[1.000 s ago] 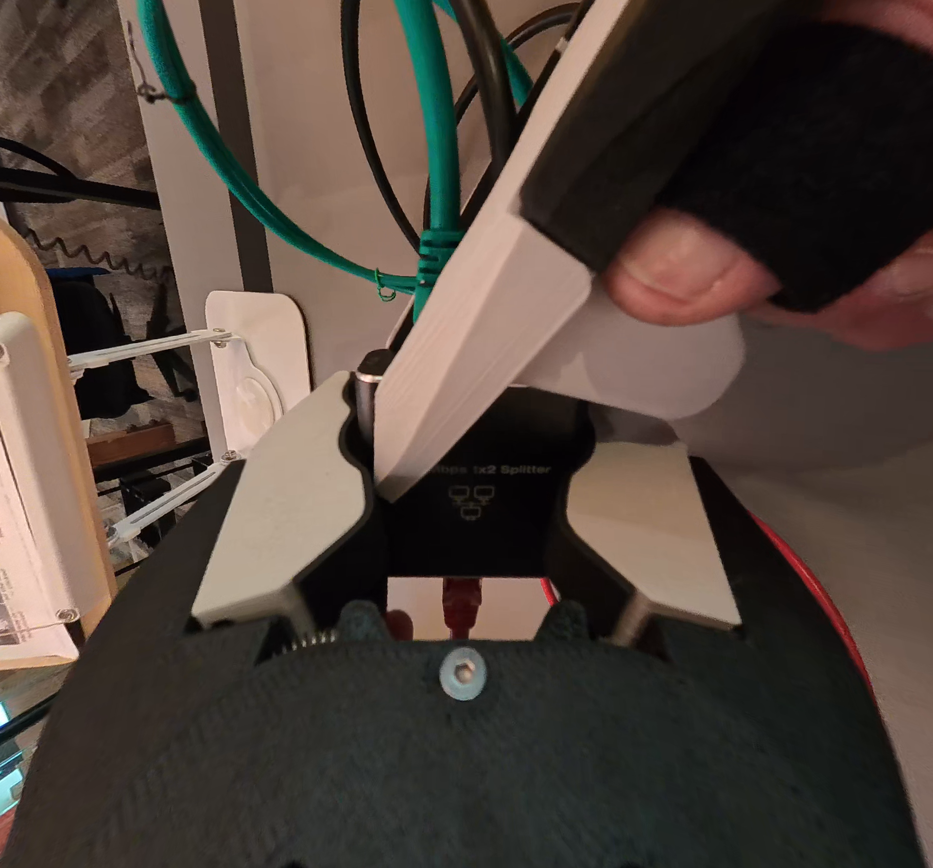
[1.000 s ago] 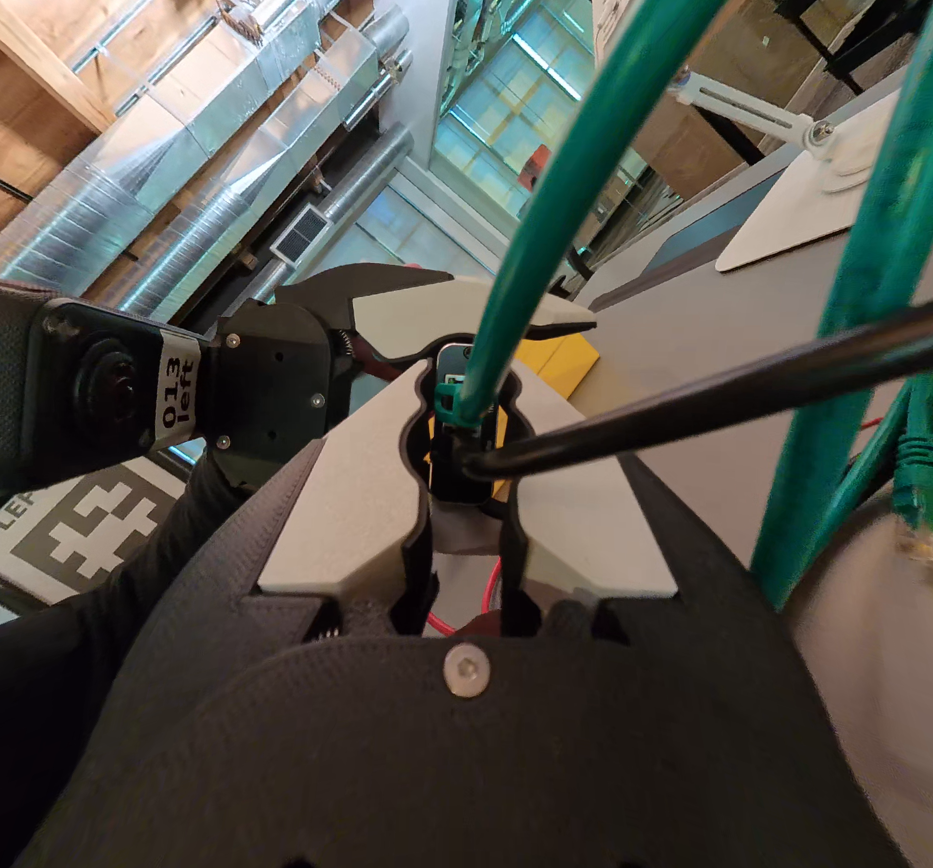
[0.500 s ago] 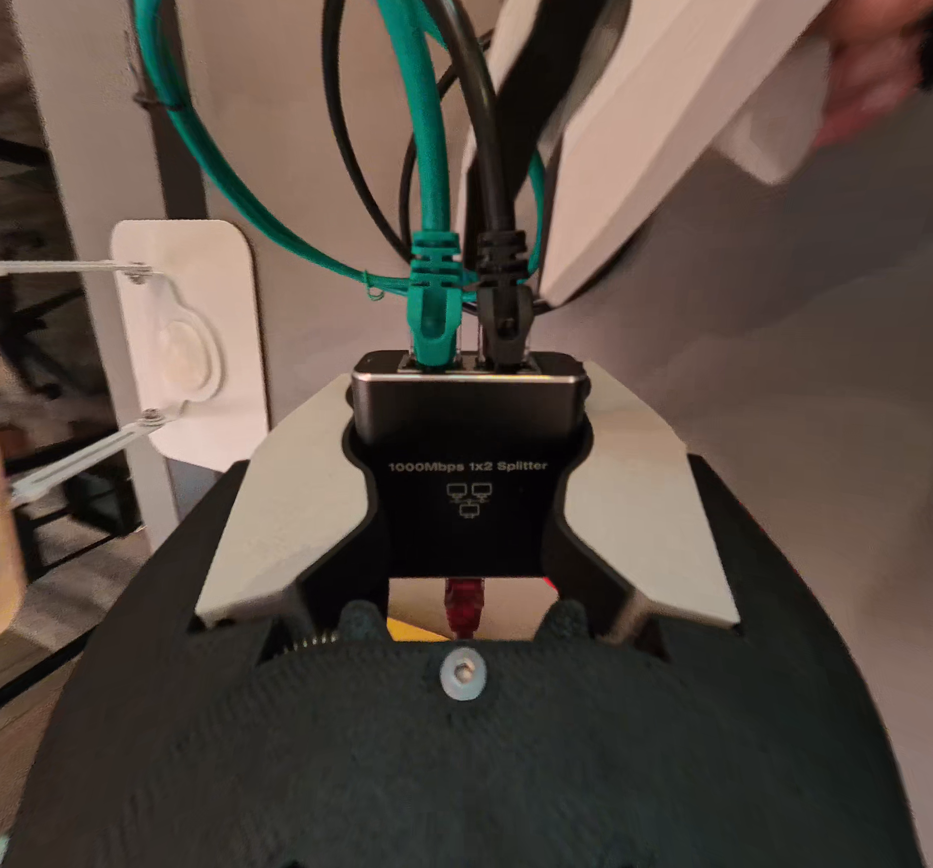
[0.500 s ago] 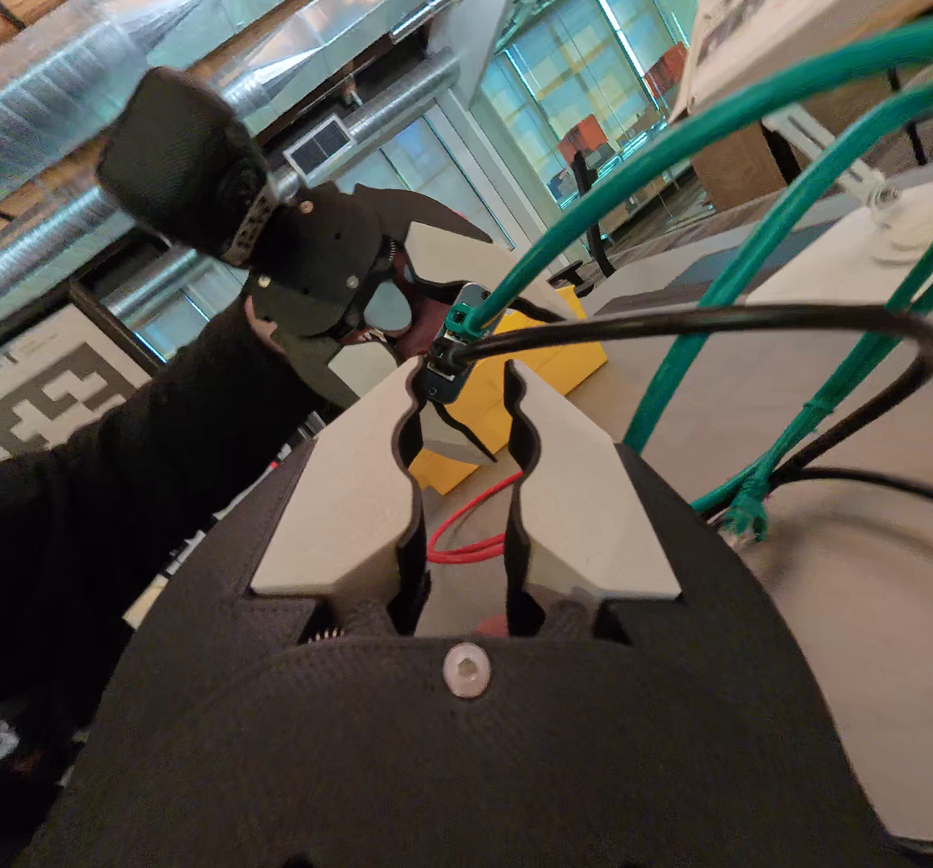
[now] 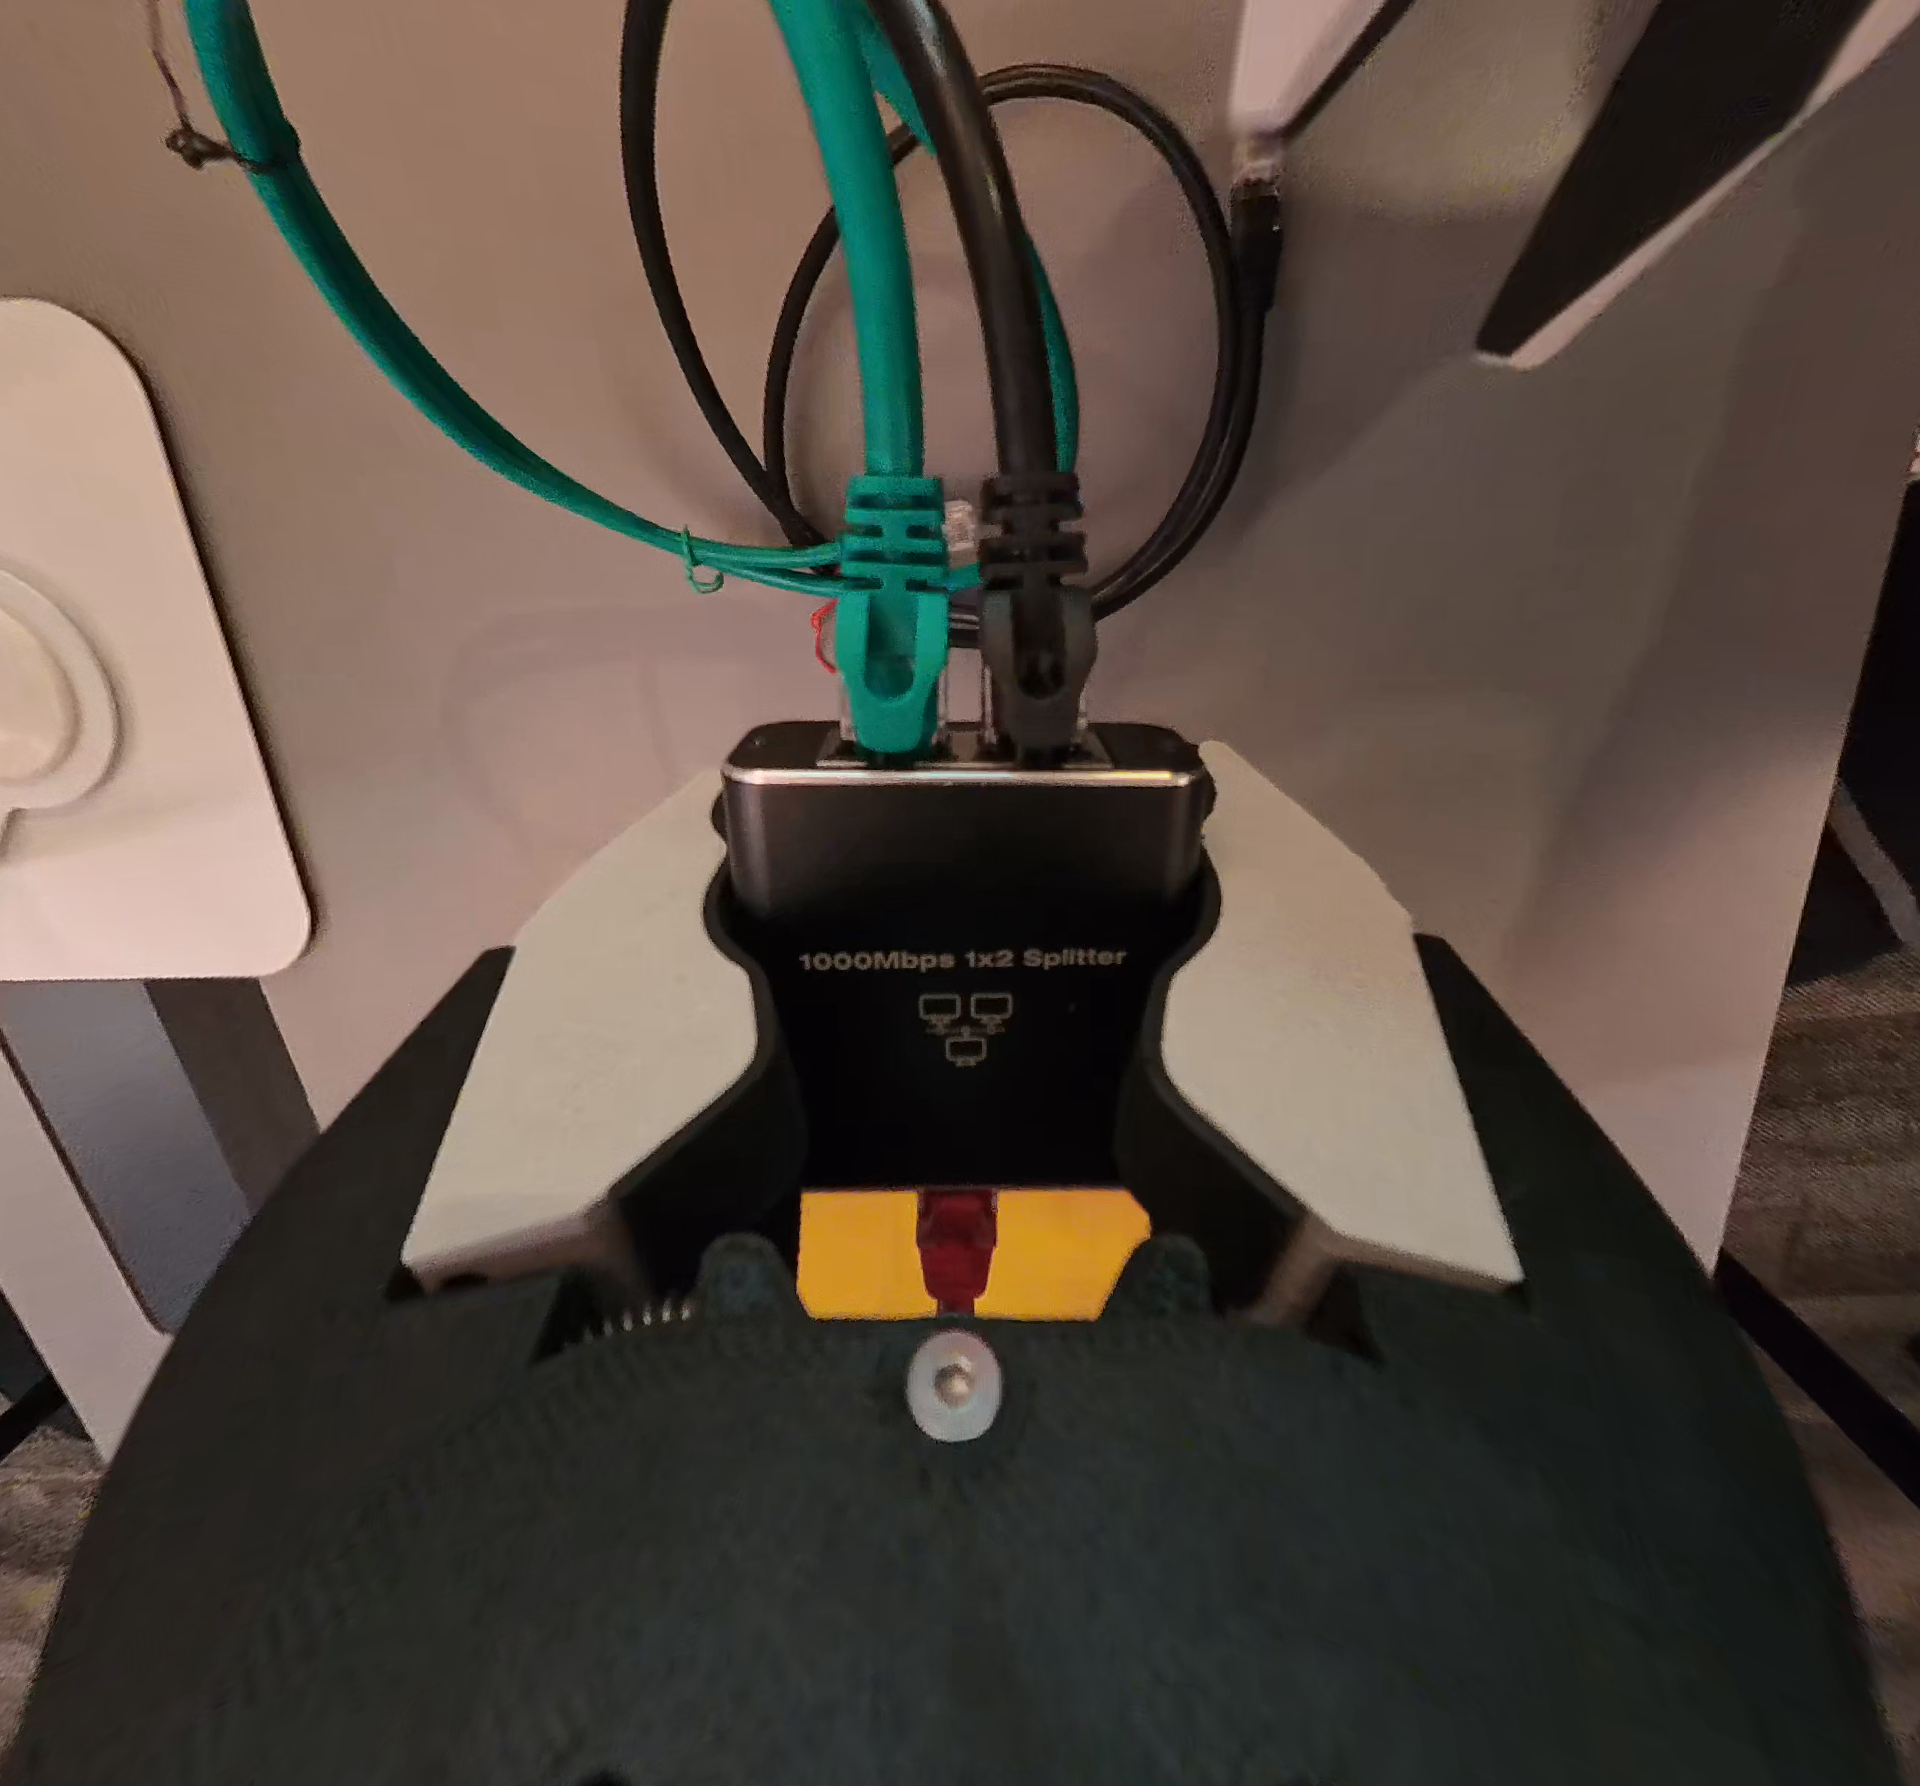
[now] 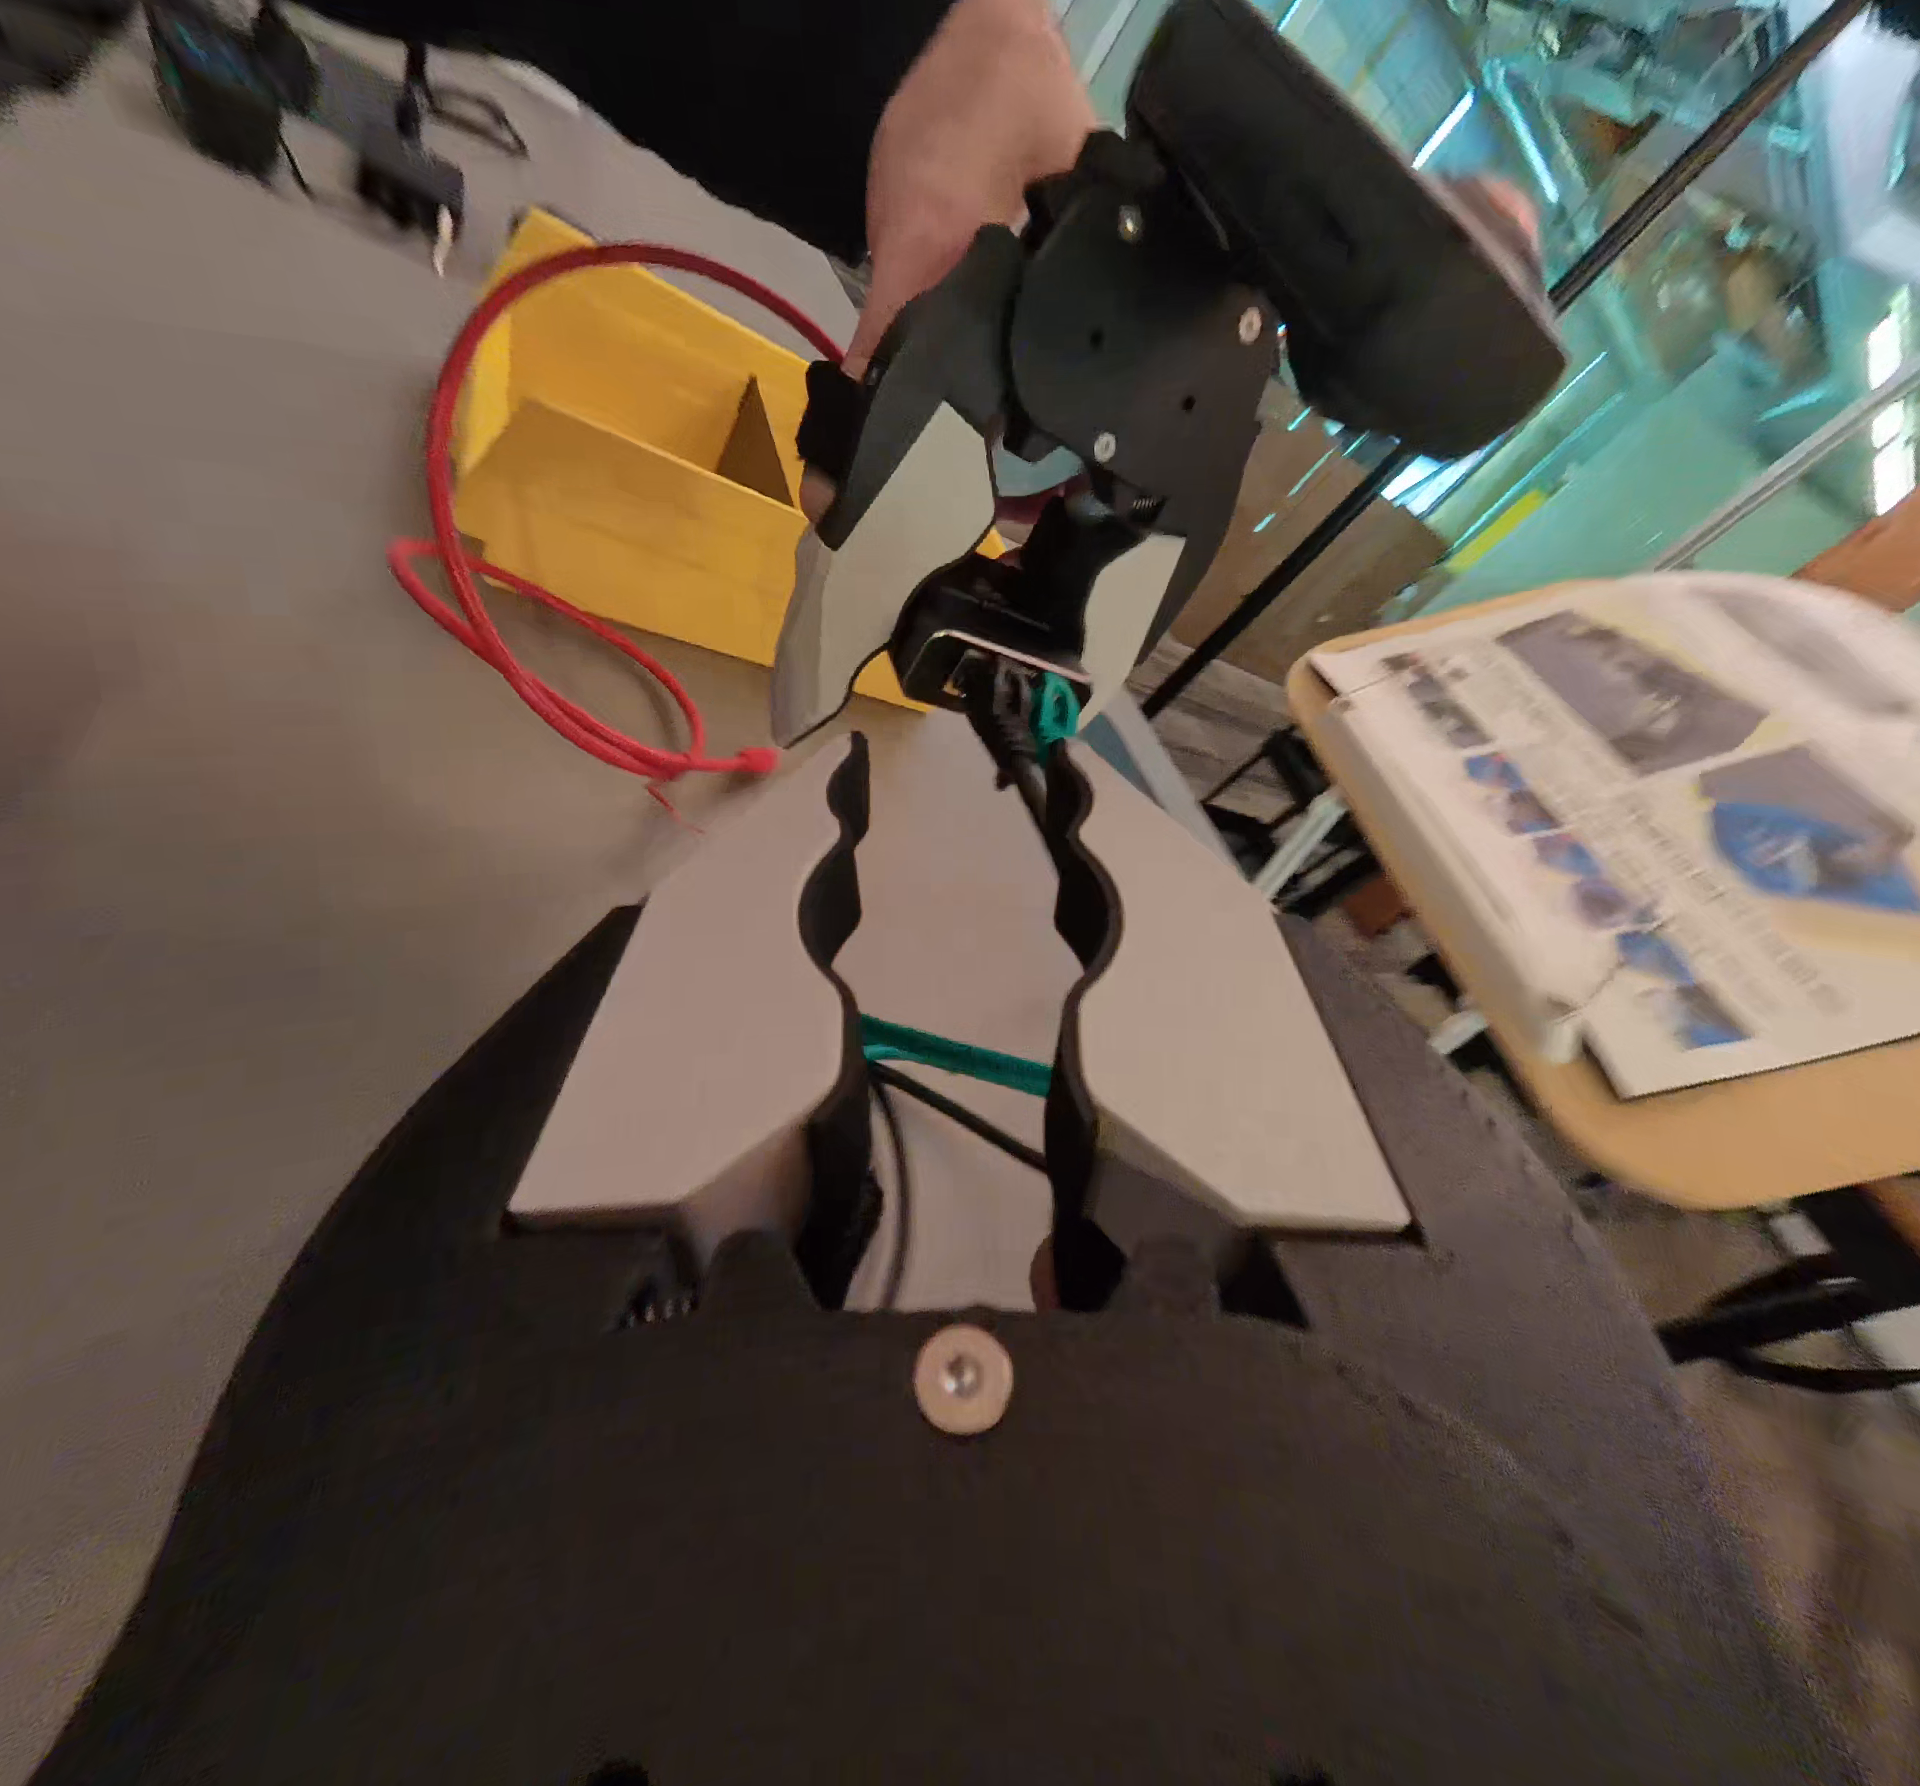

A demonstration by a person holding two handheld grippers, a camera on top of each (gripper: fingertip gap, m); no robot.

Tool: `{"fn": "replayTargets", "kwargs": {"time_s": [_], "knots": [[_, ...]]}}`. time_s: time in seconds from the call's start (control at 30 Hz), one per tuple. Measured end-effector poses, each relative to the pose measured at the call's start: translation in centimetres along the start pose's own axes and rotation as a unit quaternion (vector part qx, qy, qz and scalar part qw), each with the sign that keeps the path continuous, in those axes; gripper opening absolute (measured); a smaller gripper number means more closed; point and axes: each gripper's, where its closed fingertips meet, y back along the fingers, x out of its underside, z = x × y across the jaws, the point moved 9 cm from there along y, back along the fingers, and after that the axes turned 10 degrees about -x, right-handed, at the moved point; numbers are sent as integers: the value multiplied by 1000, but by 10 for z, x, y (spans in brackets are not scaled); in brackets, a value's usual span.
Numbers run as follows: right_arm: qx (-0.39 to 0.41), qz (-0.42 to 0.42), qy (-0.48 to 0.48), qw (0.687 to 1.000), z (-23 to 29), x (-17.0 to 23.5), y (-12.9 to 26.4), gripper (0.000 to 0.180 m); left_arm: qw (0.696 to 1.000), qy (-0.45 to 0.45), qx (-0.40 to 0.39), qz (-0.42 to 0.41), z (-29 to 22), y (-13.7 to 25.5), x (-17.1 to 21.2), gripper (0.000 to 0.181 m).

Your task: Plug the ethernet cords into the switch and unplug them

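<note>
Left wrist view, left gripper [image 5: 966, 895]: clamped on the black switch [image 5: 966, 967], its two pale fingers pressing the box from either side
Left wrist view, cords: the green cord [image 5: 883, 406] and the black cord [image 5: 997, 302] sit side by side in the far ports, green to the left; both loop up over the grey table [image 5: 1455, 593]
Left wrist view, below the switch: a red plug [image 5: 956, 1253] sits in the near port, with yellow behind it
Right wrist view, right gripper [image 6: 961, 780]: jaws parted and holding nothing; the black cord runs along its right finger
Right wrist view, left gripper [image 6: 987, 635]: held in a person's hand [image 6: 966, 167], gripping the switch above the table
Right wrist view, table: a red cord [image 6: 457, 531] loops beside a yellow box [image 6: 623, 489]
</note>
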Motion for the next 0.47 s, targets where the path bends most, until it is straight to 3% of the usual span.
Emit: {"fn": "replayTargets", "kwargs": {"time_s": [0.27,0.4,0.47], "knots": [[12,95,170,981,-6,-16,-29,41,999,3,35,29,2,4,5,76],[10,114,206,972,-8,-16,-42,49,997,9,62,39,1,6,4,76],[4,115,215,970,-9,-15,-45,44,996,14,76,43,2,6,3,75]]}}
